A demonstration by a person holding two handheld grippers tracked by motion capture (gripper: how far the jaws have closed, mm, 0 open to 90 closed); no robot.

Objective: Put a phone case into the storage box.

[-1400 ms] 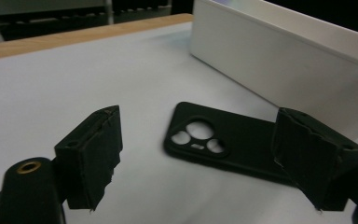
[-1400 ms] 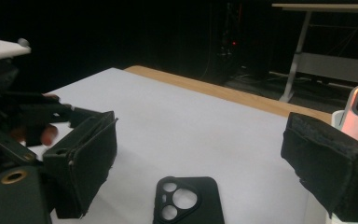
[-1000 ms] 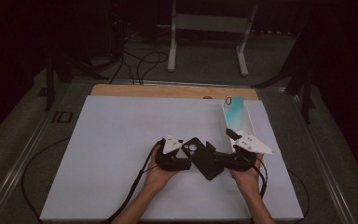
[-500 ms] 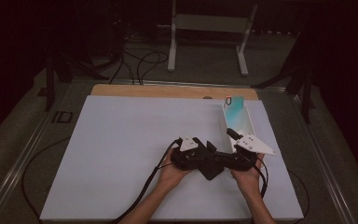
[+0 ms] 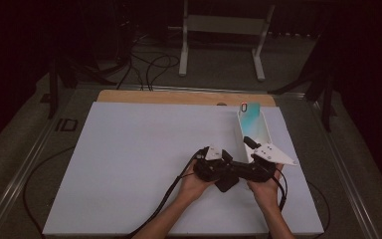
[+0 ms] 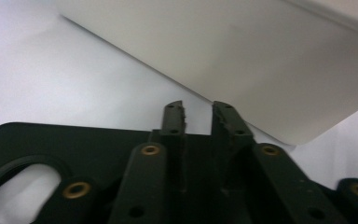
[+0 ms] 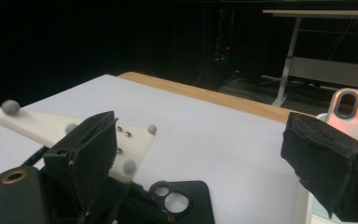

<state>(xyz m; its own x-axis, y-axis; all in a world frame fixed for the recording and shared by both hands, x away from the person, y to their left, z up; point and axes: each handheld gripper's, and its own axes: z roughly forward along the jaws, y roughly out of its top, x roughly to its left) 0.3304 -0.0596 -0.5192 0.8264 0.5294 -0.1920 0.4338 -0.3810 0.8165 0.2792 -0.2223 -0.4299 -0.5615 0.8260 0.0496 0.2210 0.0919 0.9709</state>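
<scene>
A black phone case (image 5: 227, 184) lies low between my two grippers, right of the table's middle. My left gripper (image 5: 231, 171) points at the right one. Its jaws have just been closing and stand nearly together (image 6: 198, 116), with the case's edge (image 6: 51, 144) between them. My right gripper (image 5: 243, 157) keeps its two foam pads (image 7: 326, 172) wide apart (image 7: 205, 158), and the case's camera cutout (image 7: 177, 198) shows low between them. A pale, mint-tinted phone (image 5: 252, 124) slants away beyond the right gripper. Its white back (image 6: 223, 56) is close ahead of the left jaws, and its top corner (image 7: 354, 116) rises behind the right pad.
The white table board (image 5: 129, 159) has wide room on the left and a wooden strip (image 5: 179, 96) along its far edge. A metal stand (image 5: 224, 30) and cables (image 5: 149, 64) sit on the dark floor beyond. The left gripper's cable (image 5: 164, 204) trails back toward the person.
The left hand has slid right, up against the right gripper, and its jaws have narrowed onto the black case. The right hand and the pale phone have stayed put.
</scene>
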